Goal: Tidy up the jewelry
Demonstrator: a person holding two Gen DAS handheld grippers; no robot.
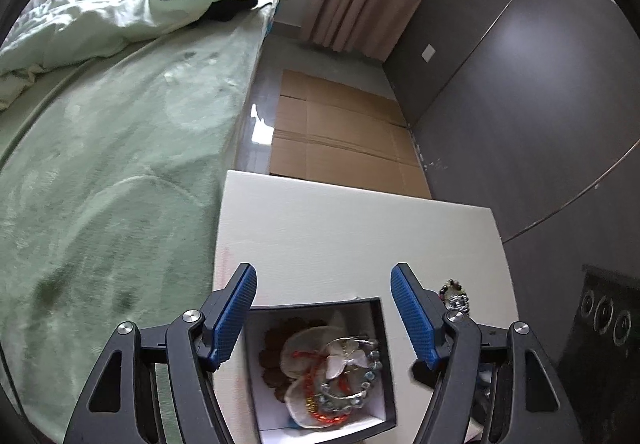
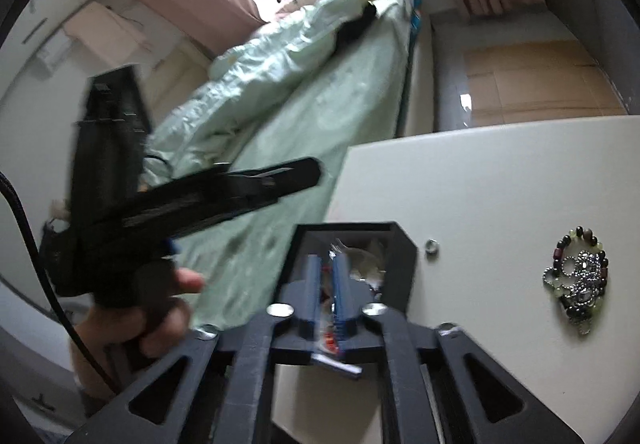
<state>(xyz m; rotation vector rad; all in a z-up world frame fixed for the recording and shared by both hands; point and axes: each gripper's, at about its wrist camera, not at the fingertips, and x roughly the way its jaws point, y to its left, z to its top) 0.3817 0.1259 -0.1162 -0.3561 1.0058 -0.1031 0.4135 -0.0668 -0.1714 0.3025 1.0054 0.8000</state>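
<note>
The jewelry box (image 1: 320, 364) sits at the bench's near edge, toward the corner beside the bed, and it already holds a heap of pieces: a red beaded string (image 1: 310, 384), a clear-bead bracelet (image 1: 362, 380) and a pale pouch (image 1: 298, 348). Out on the open bench, toward its far side from the bed, a dark beaded bracelet tangled with a sparkly chain (image 2: 578, 276) lies well apart from the box, and a small ring (image 2: 431, 246) rests just beside the box's outer corner.

My right tongs (image 2: 327, 284) are down over the box with the jaws drawn narrow. Something red and a white sliver show between the pads, but the view is blurred and I cannot tell whether they truly grip it. My left tongs (image 1: 323, 310) hover above the same box, jaws wide and carrying nothing.

As I judge it, I am setting a piece into the box. To do it well I would keep the right tongs low inside the walls before parting them, so nothing snags the rim or spills. The left tongs could steady the box wall. Then the ring wants a fine, square pinch, and the tangled bracelet a grasp at its thickest bunch.
</note>
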